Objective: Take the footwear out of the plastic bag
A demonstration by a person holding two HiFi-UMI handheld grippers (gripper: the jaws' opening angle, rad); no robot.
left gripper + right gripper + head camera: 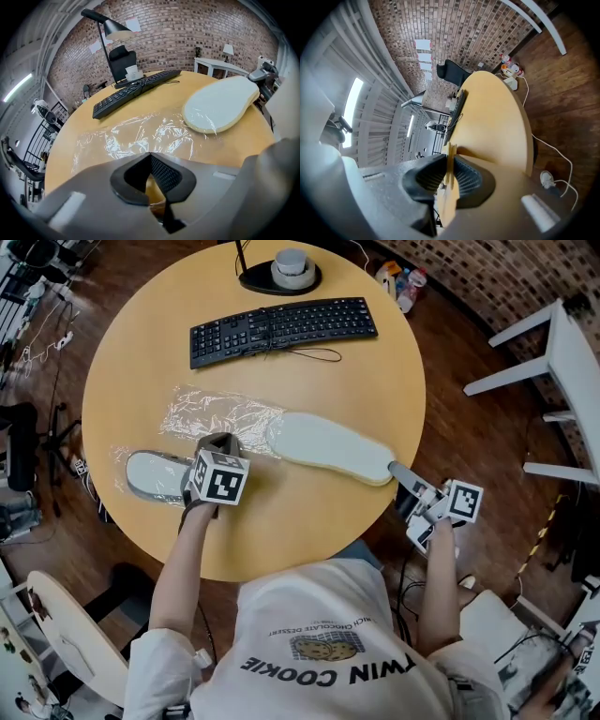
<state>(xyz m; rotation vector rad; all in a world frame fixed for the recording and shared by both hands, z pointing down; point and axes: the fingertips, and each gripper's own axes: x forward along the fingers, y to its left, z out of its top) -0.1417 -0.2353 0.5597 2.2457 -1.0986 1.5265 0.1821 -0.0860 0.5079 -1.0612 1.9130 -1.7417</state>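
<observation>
The slipper lies sole up on the round worktop, clear of the plastic bag except at its toe end, which touches the bag's crumpled right edge. Its heel end reaches the worktop's near right edge. There the right tongs pinch it: the right gripper view shows the thin cream sole clamped edge-on between the two ribbed pads, a detail the head view does not resolve. The left gripper view shows the same slipper from the far side, with a fold of film draped over its near rim. A second slipper appears only in the head view. It lies at the bag's left end, with film glinting round it, and appears to be inside the bag. The left tongs point steeply down just beside it at the bag's near edge. In the left gripper view these tongs stand pressed together at the tips, with the flattened bag spread ahead of them. Whether film is caught between them cannot be told. Beyond the bag a black keyboard lies across the worktop, and behind it stands a black lamp. Only the lamp's base shows from the head view.
</observation>
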